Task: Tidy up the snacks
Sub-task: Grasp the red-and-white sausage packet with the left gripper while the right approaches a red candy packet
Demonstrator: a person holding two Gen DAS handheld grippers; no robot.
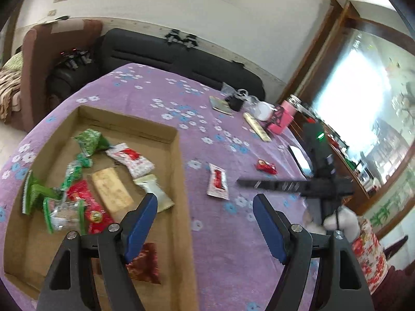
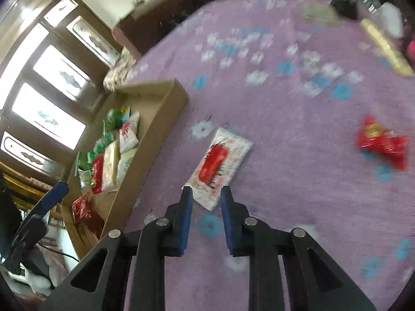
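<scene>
A cardboard box (image 1: 182,181) on the purple flowered tablecloth holds several snack packets: green, red, white and a beige bar. My left gripper (image 1: 205,207) hangs open above the box's right wall, with nothing between its pads. A white packet with a red print (image 2: 220,160) lies flat on the cloth to the right of the box (image 2: 166,108). My right gripper (image 2: 206,197) points down at it, jaws narrow, tips on either side of its near end without visibly squeezing it. A small red packet (image 2: 381,142) lies further right. Both packets show in the left wrist view, the white packet (image 1: 218,184) and the red packet (image 1: 265,167).
A yellow bar packet (image 1: 256,127), a pink box (image 1: 281,119), a phone (image 1: 302,160) and small clutter sit near the table's far right edge. A black sofa (image 1: 168,54) and a brown armchair stand behind. A person's flowered sleeve (image 1: 368,254) is at the right.
</scene>
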